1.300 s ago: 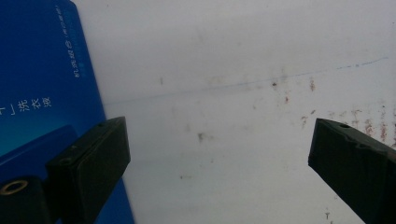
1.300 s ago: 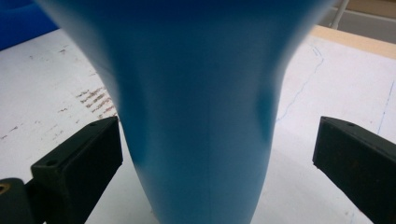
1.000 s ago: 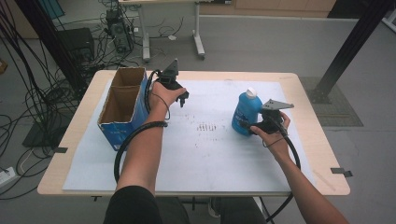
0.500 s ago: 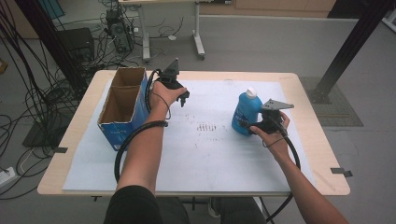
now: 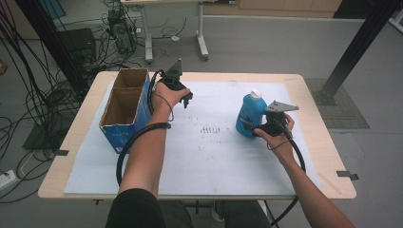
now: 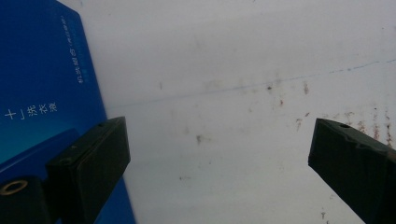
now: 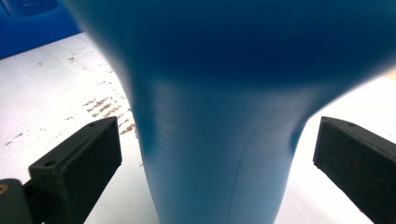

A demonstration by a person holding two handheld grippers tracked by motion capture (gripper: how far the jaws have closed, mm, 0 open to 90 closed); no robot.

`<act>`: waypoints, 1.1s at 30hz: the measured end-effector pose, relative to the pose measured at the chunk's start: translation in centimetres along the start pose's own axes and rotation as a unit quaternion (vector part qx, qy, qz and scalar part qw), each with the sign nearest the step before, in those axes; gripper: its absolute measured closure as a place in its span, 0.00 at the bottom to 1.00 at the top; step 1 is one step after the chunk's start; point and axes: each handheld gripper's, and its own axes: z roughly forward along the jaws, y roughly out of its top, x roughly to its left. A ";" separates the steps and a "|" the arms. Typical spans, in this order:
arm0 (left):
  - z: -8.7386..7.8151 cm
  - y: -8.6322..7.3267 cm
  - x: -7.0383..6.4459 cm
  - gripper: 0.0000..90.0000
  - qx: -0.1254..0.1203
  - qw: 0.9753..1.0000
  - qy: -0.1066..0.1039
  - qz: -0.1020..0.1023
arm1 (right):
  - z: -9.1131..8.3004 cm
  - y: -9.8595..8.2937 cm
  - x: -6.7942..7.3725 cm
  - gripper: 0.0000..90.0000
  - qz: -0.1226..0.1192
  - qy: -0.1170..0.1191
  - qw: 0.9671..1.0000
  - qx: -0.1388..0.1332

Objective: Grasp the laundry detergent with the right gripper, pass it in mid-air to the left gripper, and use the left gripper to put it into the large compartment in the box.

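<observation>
While the blue bottle point(image 5: 250, 114) stands upright between the spread jaws of the right gripper point(image 5: 261, 129), the left gripper point(image 5: 186, 99) hangs open beside the cardboard box point(image 5: 124, 110).

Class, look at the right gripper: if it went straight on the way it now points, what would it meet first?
The blue bottle. It stands upright between the open fingers of the right gripper, apparently untouched by either, though depth is hard to judge.

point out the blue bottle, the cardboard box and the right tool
blue bottle point(image 5: 248, 116): high view, front of its body
cardboard box point(image 5: 124, 129): high view, its blue side wall
right tool point(image 5: 256, 130): high view, between its fingertips
</observation>
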 end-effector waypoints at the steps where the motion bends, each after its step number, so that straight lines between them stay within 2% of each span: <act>1: 0.0 0.0 0.0 0.07 0.000 1.000 0.001 0.000 | 0.0 0.0 0.0 0.01 0.000 0.000 1.000 -0.001; 33: -0.5 0.1 0.1 0.07 -0.003 1.000 0.004 0.002 | 0.0 0.0 0.0 0.01 -0.004 0.000 1.000 -0.005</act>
